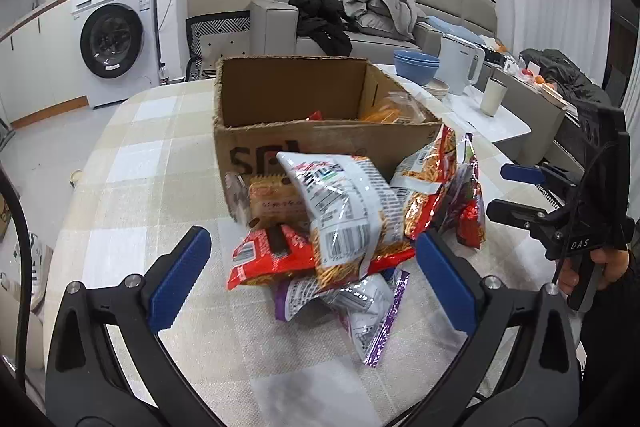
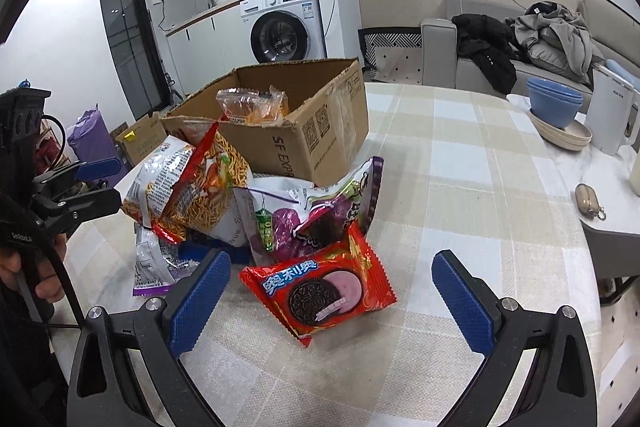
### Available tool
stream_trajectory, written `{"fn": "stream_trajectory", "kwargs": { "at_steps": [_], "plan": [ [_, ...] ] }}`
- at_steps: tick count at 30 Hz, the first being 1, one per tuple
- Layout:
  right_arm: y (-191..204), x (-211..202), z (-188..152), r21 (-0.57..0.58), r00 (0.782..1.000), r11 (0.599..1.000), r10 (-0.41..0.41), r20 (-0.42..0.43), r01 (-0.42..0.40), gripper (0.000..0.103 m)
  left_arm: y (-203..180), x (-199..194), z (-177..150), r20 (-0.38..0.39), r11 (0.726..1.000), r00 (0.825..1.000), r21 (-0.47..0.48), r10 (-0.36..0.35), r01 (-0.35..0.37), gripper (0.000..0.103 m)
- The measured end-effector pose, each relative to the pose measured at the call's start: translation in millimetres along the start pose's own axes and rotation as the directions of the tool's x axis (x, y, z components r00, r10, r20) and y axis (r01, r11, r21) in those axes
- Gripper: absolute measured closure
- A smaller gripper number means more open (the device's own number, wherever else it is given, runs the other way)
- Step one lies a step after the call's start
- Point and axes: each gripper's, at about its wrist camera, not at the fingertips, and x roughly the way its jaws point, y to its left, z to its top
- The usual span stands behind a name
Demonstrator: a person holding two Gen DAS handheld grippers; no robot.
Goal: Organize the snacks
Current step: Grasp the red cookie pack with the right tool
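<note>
I see my left gripper [image 1: 312,275] spread wide, its blue pads [image 1: 180,279] on either side of the snack pile [image 1: 344,223] and gripping nothing; from the right wrist view the same tool shows at the left edge [image 2: 98,181], a hand [image 2: 44,267] on its handle. My right gripper [image 2: 330,303] is spread too, hovering over the checked tablecloth [image 2: 460,187] with a red cookie pack [image 2: 320,295] lying flat between its pads, which do not touch it. From the left wrist view that gripper [image 1: 508,191] sits at the right of the pile, fingers apart, pointing toward the bags. The pile lies on the cloth just in front of the cardboard box [image 1: 304,107]: a white noodle bag [image 1: 348,211] on top, leaning over a red bag [image 1: 272,259], a purple-edged bag [image 1: 372,315] under them at the near side, an orange biscuit pack [image 1: 276,203] against the box wall, and more red bags [image 1: 436,187] standing at the right. The box is open at the top and already holds a clear bag of orange snacks [image 2: 252,105] and something red whose kind I cannot tell. Behind the box on the table stand blue bowls [image 1: 416,65] on plates, a white kettle [image 1: 460,65] and a pale cup [image 1: 493,97]. A washing machine [image 1: 116,35] and a sofa [image 1: 440,19] heaped with clothes fill the background.
</note>
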Motion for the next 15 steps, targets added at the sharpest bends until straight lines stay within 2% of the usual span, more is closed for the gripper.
{"fn": "stream_trajectory", "kwargs": {
  "at_steps": [3, 15],
  "plan": [
    [1, 7, -4, -0.009, 1.000, 1.000, -0.001, -0.023, 0.001, 0.001, 7, 4, -5, -0.022, 1.000, 1.000, -0.011, 0.007, -0.007, 0.001],
    [3, 36, -11, 0.029, 0.993, 1.000, 0.009, -0.114, -0.006, 0.001, 24, 14, -7, -0.026, 0.999, 1.000, -0.043, 0.012, -0.013, 0.001]
  ]
}}
